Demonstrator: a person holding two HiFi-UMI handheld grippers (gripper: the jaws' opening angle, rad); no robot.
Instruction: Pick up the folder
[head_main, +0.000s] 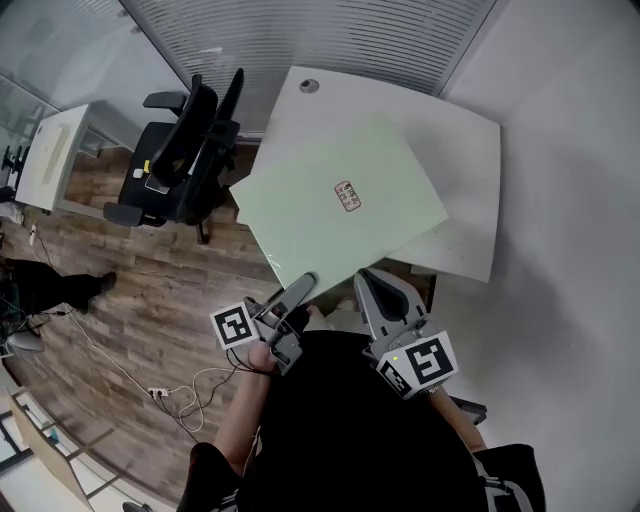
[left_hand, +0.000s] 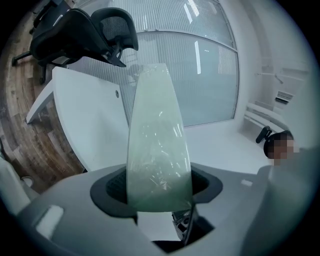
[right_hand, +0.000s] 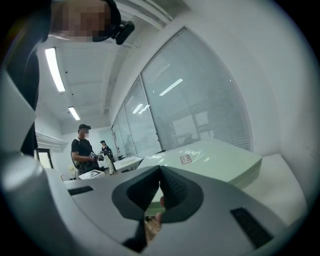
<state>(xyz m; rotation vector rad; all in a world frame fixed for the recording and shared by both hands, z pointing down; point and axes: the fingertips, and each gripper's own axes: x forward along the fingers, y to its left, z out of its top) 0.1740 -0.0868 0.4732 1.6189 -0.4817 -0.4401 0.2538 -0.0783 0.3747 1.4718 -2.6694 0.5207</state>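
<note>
Far left there's a black mesh office chair (head_main: 185, 150) on the wood-plank floor (head_main: 150, 290), with some loose cable lying around. Next over, the left gripper (head_main: 296, 292) (grey plastic, black-and-white marker cube (head_main: 233, 325) on it) has its fingers clamped on the near corner of the folder (head_main: 320, 225). The folder is a thin, pale green, slightly see-through plastic rectangle with a glossy, scuffed-looking surface. It sits over the white desk (head_main: 470, 150), with its left part sticking out past the desk edge above the floor. Can't tell if it touches the desktop. It's turned corner-on to the person, and its long axis runs from near-left to far-right. There's a small white label (head_main: 347, 195) with red print near the middle, too small to read. Just right of that, the right gripper (head_main: 372, 285) has its ribbed black fingers pressed together on nothing, right by the folder's near edge. The desk is smooth and matte, with a round cable hole (head_main: 309, 86) at the far corner.
</note>
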